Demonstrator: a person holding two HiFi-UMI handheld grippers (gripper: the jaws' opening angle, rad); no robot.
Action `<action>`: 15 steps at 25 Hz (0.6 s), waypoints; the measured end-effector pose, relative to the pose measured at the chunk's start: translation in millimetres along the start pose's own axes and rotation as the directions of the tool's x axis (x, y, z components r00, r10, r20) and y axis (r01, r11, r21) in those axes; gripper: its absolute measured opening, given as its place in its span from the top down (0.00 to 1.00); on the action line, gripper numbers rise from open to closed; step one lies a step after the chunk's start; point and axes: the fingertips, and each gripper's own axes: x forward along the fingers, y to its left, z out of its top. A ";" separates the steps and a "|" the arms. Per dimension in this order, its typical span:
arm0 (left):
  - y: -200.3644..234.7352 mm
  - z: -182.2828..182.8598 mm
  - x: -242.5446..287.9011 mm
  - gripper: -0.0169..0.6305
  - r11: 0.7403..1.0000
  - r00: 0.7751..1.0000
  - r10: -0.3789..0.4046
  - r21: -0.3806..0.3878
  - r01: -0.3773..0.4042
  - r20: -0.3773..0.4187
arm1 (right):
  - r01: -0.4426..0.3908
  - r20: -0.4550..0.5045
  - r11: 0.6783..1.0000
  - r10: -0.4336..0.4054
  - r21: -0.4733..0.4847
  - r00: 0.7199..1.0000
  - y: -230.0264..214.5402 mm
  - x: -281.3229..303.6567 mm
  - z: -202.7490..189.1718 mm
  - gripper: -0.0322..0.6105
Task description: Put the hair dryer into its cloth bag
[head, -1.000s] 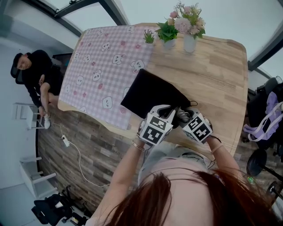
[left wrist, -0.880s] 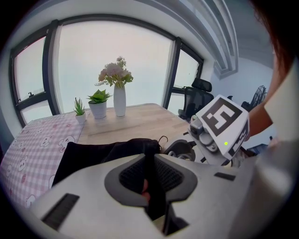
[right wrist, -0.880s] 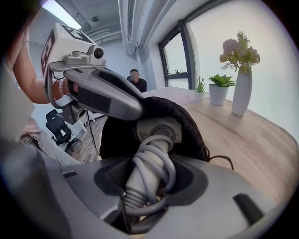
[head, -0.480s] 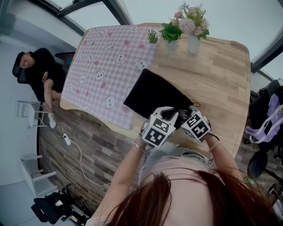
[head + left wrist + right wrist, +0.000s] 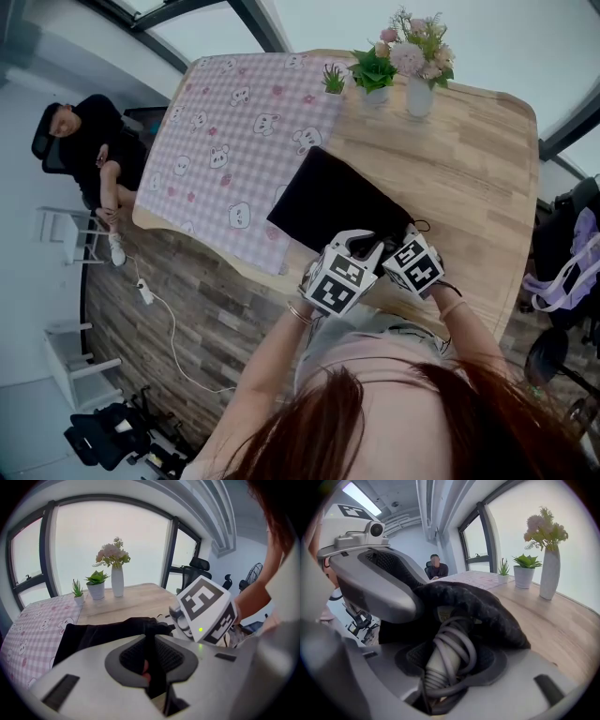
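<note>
Left tool pinches the bag rim; right tool clamps the cord-wrapped dryer, partly inside, on the worktop.

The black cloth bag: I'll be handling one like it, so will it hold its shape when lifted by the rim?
Probably floppy: the cloth bag is pinched thin in the left gripper. Likely light too, since it drapes loosely over the hair dryer.
</note>
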 end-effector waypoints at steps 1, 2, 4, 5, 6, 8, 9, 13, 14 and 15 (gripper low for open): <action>-0.5 -0.2 0.0 0.89 1.000 1.000 -0.001 0.001 0.001 -0.001 | 0.002 0.011 1.000 -0.001 -0.003 1.000 -0.5 0.8 3.3 0.63; -0.9 -0.4 0.1 0.89 1.000 1.000 -0.002 0.002 0.002 -0.002 | 0.001 0.019 1.000 -0.001 -0.005 1.000 -0.8 1.5 6.1 0.63; -1.4 -1.0 0.1 0.89 1.000 1.000 -0.005 0.006 0.005 -0.003 | -0.005 0.027 1.000 0.005 -0.005 1.000 -1.5 4.3 8.0 0.63; -1.4 -1.3 0.0 0.89 1.000 1.000 -0.006 0.007 0.006 -0.004 | -0.008 0.029 1.000 0.008 -0.004 1.000 -2.0 6.1 7.9 0.63; -1.3 -1.6 -0.1 0.89 1.000 1.000 -0.007 0.008 0.007 -0.005 | -0.012 0.031 1.000 0.012 -0.004 0.999 -2.6 7.8 7.8 0.63; -1.1 -2.5 -0.2 0.89 1.000 1.000 -0.006 0.007 0.006 -0.010 | -0.017 0.037 1.000 0.017 -0.005 0.999 -3.6 9.8 9.6 0.63; -1.0 -3.1 -0.1 0.89 1.000 1.000 -0.006 0.007 0.006 -0.012 | -0.021 0.038 1.000 0.021 -0.006 0.999 -3.9 10.9 10.1 0.63; -0.2 -6.9 1.0 0.89 1.000 1.000 -0.009 0.009 0.010 -0.025 | -0.034 0.047 0.999 0.034 -0.014 0.998 -4.5 16.8 12.2 0.63; 0.2 -8.5 1.7 0.89 1.000 1.000 -0.011 0.008 0.011 -0.029 | -0.034 0.050 0.999 0.034 -0.019 0.998 -5.6 18.7 12.5 0.63; 0.6 -10.1 2.5 0.89 1.000 0.999 -0.013 0.007 0.013 -0.033 | -0.034 0.050 0.999 0.035 -0.022 0.998 -6.6 20.5 12.5 0.63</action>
